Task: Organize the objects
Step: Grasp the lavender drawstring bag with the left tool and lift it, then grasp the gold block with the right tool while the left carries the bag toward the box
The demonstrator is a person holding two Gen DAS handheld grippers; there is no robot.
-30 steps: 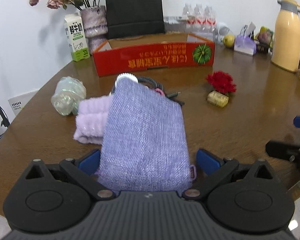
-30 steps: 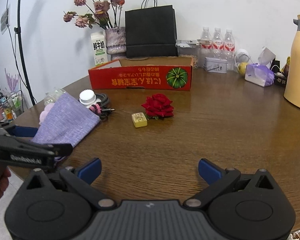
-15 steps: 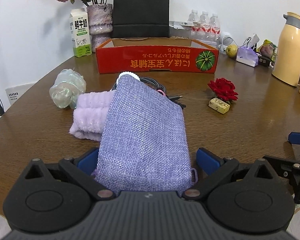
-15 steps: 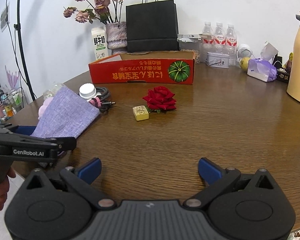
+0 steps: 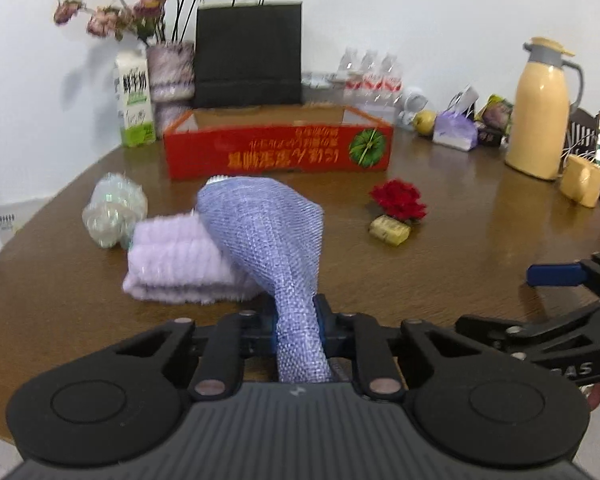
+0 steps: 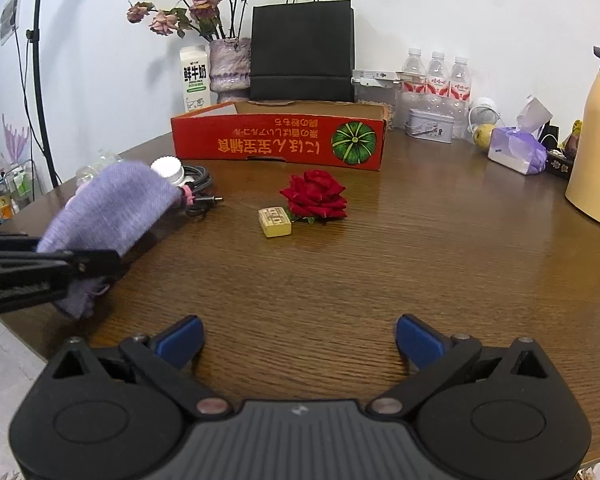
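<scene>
The left gripper (image 5: pixel 298 330), wide apart a second ago, has clamped the near end of the purple woven fabric pouch (image 5: pixel 268 236), just before the red cardboard box (image 5: pixel 278 152); boxing it can begin; the right gripper (image 6: pixel 298 338) gapes empty.

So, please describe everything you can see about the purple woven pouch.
The purple woven pouch is a soft bag of coarse lilac mesh-like fabric. Its near end is bunched narrow and pinched in the left tool, which is shut on it. From there it rises, widens and arches forward, with its far end drooping over a folded lilac towel. In the right wrist view the far end reaches a white cap and a black cable. The wooden table lies below.
</scene>
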